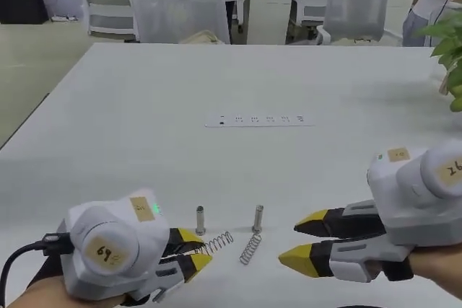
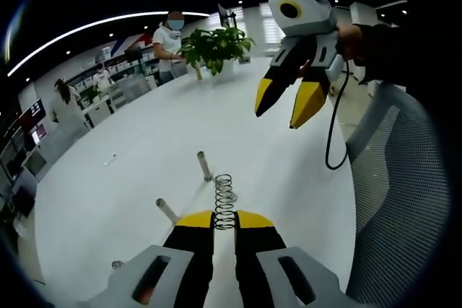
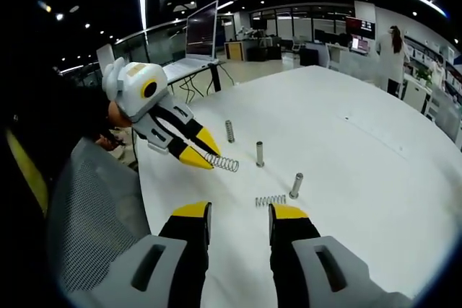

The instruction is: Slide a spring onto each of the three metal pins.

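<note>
Pins [image 1: 201, 218] stand on a white table [image 1: 216, 84] — office chairs [image 1: 180, 16] beyond.

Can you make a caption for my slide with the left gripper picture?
Left claw pinches a spring near the metal pins; the open right claw hovers nearby.

We've got the left gripper [image 1: 201, 252] low at our left, jaws pinched nearly closed on one end of a spring [image 1: 219, 242] — tips pointing right. The right gripper [image 1: 297, 242] sits opposite at about the same height, jaws spread — tips pointing left toward the other.
</note>
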